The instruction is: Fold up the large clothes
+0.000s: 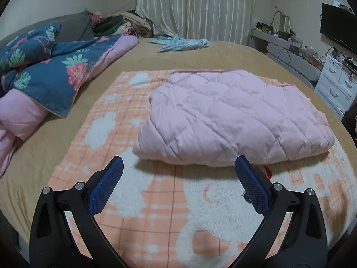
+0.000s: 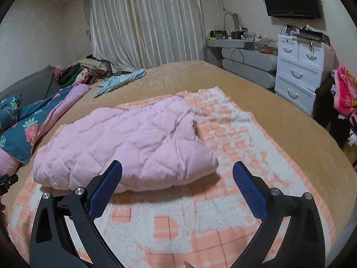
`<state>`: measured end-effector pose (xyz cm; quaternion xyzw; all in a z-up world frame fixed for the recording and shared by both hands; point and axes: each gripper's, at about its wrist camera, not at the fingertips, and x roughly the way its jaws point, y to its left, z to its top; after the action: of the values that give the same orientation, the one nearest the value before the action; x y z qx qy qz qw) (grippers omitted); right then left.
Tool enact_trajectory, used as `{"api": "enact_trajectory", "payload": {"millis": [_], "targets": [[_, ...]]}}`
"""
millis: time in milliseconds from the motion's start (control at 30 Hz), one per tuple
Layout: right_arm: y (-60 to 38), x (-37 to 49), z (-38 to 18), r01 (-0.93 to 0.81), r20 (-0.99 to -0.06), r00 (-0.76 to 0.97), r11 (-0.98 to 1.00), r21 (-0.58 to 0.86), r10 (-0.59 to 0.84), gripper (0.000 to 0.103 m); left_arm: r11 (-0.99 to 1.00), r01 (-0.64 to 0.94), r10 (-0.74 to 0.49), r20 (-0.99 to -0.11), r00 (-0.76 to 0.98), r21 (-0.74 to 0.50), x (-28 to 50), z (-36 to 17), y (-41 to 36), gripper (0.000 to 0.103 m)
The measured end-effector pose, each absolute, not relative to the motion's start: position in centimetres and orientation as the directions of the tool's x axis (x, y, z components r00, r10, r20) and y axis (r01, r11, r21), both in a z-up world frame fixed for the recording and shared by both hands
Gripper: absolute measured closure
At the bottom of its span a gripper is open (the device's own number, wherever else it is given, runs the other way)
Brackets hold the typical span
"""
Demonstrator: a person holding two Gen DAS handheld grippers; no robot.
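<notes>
A pink quilted garment (image 1: 234, 116) lies folded into a thick bundle on an orange-and-white checked blanket (image 1: 156, 201), with a small red tag (image 1: 267, 170) poking out at its near edge. The same bundle (image 2: 125, 140) sits left of centre in the right wrist view, on the blanket (image 2: 234, 201). My left gripper (image 1: 179, 164) hovers open just short of the bundle's near edge, nothing between its blue pads. My right gripper (image 2: 177, 167) is open too, its left fingertip (image 2: 116, 167) over the bundle's near edge. Part of the left gripper's black body (image 2: 7, 181) shows at the far left.
The blanket lies on a tan bed (image 1: 223, 53). A blue floral duvet with pink lining (image 1: 55, 73) is heaped at the left, a light blue garment (image 1: 180, 43) lies at the far side, and clothes are piled by the curtain. White drawers (image 2: 299, 73) and a cluttered desk stand right of the bed.
</notes>
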<state>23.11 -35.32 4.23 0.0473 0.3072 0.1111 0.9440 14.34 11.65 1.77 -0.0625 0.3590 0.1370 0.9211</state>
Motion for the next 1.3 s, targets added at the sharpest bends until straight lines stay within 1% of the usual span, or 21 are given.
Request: {"api": "enact_trajectory", "payload": {"millis": [133,233,300,400,600,700,767,900,1167,1300], "targets": [[-35.0,23.4,2.4,-0.174,-0.604,0.757,0.968,0.183,0.250,0.004,0.950,-0.303,0.160,-0.716,0.679,-0.076,14.7,-0.2,11.9,0.009],[-35.0,24.4,1.0,-0.141,-0.638,0.729,0.966,0.215,0.248,0.004,0.932,-0.320,0.092,-0.747,0.658,-0.168,15.5,-1.7,12.8,0.009],[-35.0,25.1,0.1,-0.118,-0.664,0.703,0.962,0.246,0.256,0.004,0.905,-0.341,0.033,-0.757,0.653,-0.255,16.4,-2.7,13.8,0.009],[-34.7,26.5,-1.3,-0.085,-0.700,0.665,0.958,0.276,0.260,0.004,0.872,-0.380,0.011,-0.762,0.647,-0.309,17.5,-3.5,14.8,0.009],[-34.4,29.3,-3.0,-0.027,-0.717,0.637,0.937,0.348,0.284,0.004,0.780,-0.464,-0.021,-0.758,0.652,-0.420,20.0,-4.9,17.5,0.009],[-34.4,31.1,-4.2,0.012,-0.722,0.614,0.911,0.411,0.318,0.004,0.734,-0.505,-0.022,-0.759,0.651,-0.455,21.1,-5.9,18.7,0.009],[-34.6,32.0,-5.1,0.044,-0.727,0.600,0.893,0.449,0.336,0.004,0.693,-0.522,-0.048,-0.755,0.654,-0.496,21.7,-6.8,19.4,0.009],[-34.7,33.6,-6.4,0.081,-0.711,0.590,0.849,0.523,0.382,0.004,0.658,-0.527,-0.066,-0.739,0.671,-0.537,22.9,-8.0,20.1,0.009],[-34.0,36.4,-8.1,0.077,-0.678,0.602,0.815,0.574,0.421,0.004,0.612,-0.520,-0.103,-0.713,0.694,-0.595,25.2,-9.9,20.9,0.008],[-33.9,37.4,-9.1,0.067,-0.647,0.608,0.782,0.619,0.460,0.004,0.606,-0.500,-0.114,-0.690,0.715,-0.619,26.0,-10.7,21.2,0.008]]}}
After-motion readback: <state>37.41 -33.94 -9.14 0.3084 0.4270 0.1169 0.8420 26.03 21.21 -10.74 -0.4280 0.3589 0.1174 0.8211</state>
